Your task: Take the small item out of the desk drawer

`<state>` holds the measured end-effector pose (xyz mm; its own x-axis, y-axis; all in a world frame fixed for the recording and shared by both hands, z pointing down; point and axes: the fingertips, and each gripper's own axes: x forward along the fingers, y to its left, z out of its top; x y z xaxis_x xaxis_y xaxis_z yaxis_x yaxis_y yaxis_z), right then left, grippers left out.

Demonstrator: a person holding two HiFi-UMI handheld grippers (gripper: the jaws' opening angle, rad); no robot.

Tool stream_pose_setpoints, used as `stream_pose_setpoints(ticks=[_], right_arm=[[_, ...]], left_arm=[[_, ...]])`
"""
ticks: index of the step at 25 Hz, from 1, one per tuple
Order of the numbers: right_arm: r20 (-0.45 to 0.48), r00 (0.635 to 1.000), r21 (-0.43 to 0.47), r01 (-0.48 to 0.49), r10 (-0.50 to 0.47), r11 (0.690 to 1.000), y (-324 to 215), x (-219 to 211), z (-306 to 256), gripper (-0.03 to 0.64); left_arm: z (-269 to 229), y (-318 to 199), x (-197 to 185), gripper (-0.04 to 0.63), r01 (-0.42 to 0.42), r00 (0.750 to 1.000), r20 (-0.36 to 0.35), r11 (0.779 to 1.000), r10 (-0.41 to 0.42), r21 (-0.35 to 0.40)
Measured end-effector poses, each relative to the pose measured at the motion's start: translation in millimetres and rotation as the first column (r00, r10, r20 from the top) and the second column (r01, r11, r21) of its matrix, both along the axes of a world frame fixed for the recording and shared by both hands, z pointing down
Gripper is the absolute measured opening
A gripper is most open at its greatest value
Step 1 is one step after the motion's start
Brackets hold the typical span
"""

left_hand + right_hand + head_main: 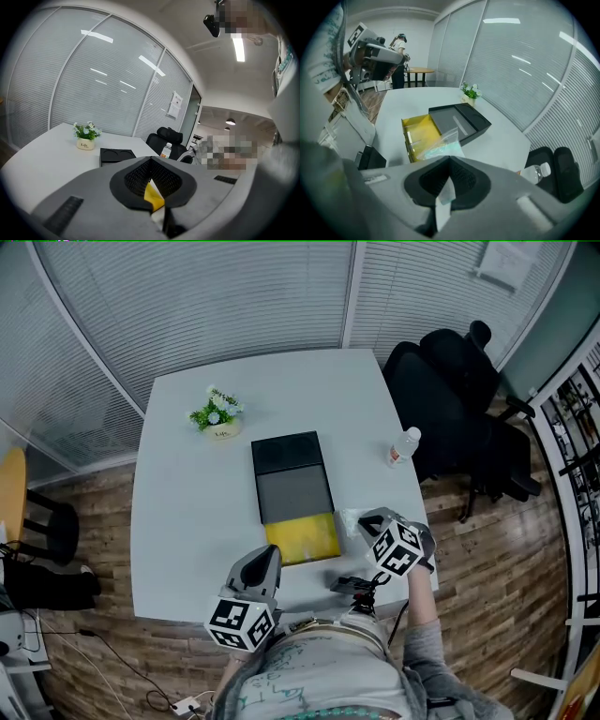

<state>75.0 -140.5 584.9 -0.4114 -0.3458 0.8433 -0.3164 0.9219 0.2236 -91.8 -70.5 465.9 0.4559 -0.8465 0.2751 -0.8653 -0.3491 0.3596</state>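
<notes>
I have my right gripper (443,199) clamped on the small clear plastic bag of pale green stuff (439,146), just right of the open yellow drawer (302,538), whose front my left gripper (269,557) pinches.

One drawer (302,538), one bottle (403,446), one potted plant (217,413)

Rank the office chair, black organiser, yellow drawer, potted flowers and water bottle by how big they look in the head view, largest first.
1. office chair
2. black organiser
3. yellow drawer
4. potted flowers and water bottle: both small and too alike to rank.
</notes>
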Motion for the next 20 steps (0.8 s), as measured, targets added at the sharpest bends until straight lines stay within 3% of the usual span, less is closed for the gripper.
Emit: stream_pose_setpoints(ticks=[7,20], right_arm=[[-0.009,0.998,0.002,-0.054,0.054,0.999,-6,27,-2,0.003],[-0.002,0.999,-0.014,-0.049,0.049,0.999,-6,26,-2,0.003]], left_arm=[[0,-5,11,-0.003,-0.013,1.0,-0.001,1.0,0.013,0.001],[2,-9,17,-0.003,-0.032,0.999,0.003,0.999,0.032,-0.009]])
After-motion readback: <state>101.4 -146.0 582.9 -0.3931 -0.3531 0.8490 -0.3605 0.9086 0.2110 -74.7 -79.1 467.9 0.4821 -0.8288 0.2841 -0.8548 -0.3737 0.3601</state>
